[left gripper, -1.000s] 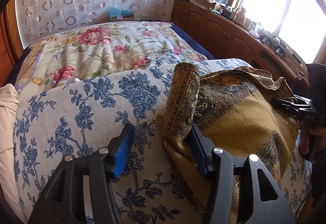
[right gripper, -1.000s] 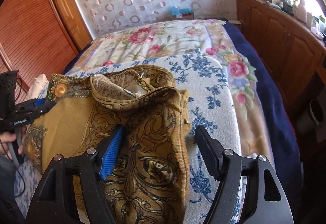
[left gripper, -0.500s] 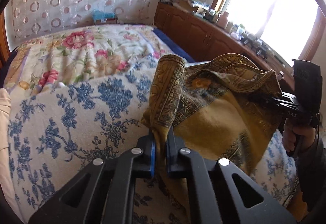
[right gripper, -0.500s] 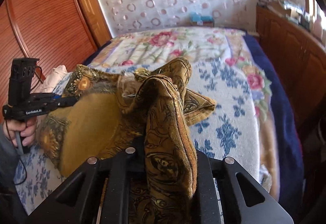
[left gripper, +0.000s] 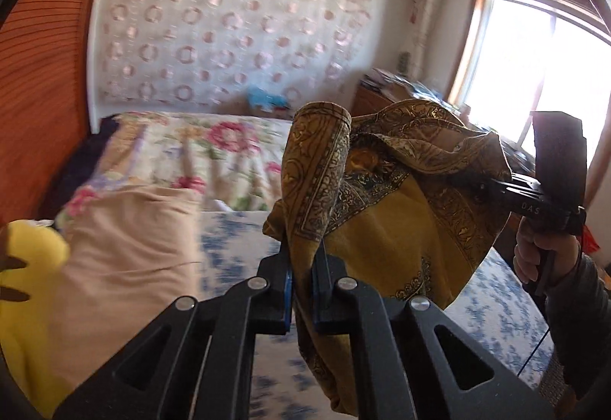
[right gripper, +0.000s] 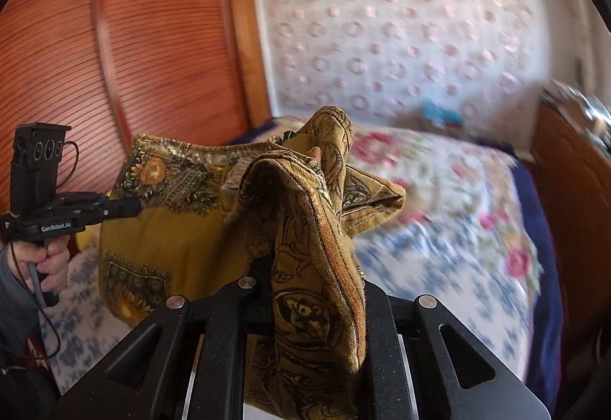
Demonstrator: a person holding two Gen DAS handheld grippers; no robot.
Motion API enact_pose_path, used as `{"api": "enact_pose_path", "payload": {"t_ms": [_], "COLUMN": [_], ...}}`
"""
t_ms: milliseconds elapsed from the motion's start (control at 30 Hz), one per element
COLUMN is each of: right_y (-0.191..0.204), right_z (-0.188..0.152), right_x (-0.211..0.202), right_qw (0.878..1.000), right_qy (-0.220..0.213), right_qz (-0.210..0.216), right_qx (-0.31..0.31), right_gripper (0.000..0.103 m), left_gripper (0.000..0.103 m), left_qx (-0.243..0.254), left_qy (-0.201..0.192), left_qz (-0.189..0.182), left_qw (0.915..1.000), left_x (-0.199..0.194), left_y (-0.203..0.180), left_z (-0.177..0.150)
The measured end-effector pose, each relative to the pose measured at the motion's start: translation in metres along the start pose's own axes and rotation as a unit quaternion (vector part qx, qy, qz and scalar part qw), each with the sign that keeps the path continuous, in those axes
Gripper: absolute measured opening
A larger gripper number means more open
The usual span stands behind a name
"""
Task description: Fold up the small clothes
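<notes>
While lifting: both grippers are raising the garment [left gripper: 385,229] off the bed [right gripper: 450,214].
L gripper [left gripper: 303,280]: clenching cloth edge.
R gripper [right gripper: 317,290]: clenching other edge.
Progress: early, no fold made yet.

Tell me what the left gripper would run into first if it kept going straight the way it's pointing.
Beyond the mustard patterned cloth it already pinches, the left gripper probably meets the blue-flowered bedspread on the bed, though depth is unclear.

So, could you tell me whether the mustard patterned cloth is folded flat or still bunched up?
Bunched: the cloth hangs crumpled between the left gripper and right gripper, lifted off the bed.
</notes>
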State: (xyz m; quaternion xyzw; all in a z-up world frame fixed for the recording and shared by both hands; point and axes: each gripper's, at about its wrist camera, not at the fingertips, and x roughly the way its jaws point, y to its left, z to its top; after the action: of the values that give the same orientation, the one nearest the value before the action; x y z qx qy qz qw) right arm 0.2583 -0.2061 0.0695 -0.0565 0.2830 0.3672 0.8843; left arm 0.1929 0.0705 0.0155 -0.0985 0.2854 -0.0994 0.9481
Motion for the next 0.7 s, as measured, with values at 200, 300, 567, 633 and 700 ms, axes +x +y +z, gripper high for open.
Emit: {"api": "enact_pose_path", "payload": {"t_ms": [200,300,567,633,700], "right_y": [0.064,0.095,0.158,0.172,0.185], "right_z": [0.052,0.073,0.108,0.112,0.113], "right_x": [0.074,0.114,0.213,0.233,0.252], "right_qw": [0.995,0.990,0.977,0.974,0.971], "right_qy": [0.002,0.008,0.043,0.055,0.069], "right_qz": [0.061,0.088,0.118,0.125,0.132], "right_qx": [-0.075,-0.114,-0.174,-0.181,-0.186], "right_gripper": [0.011,0.011,0.011,0.011,0.012], "left_gripper": [0.004,0.004,0.004,0.004,0.004], "left_qx": [-0.057,-0.088,-0.108,-0.109,-0.112], "left_qy": [-0.037,-0.040,-0.022,-0.017,-0.012], "left_qz": [0.080,0.105,0.132,0.140,0.147], "left_qw": [0.9945,0.9897,0.9851,0.9840,0.9827], "left_x": [-0.036,-0.047,-0.057,-0.057,-0.057], "left_y": [0.069,0.102,0.127,0.130,0.135], "left_z": [-0.018,-0.033,-0.069,-0.075,-0.080]}}
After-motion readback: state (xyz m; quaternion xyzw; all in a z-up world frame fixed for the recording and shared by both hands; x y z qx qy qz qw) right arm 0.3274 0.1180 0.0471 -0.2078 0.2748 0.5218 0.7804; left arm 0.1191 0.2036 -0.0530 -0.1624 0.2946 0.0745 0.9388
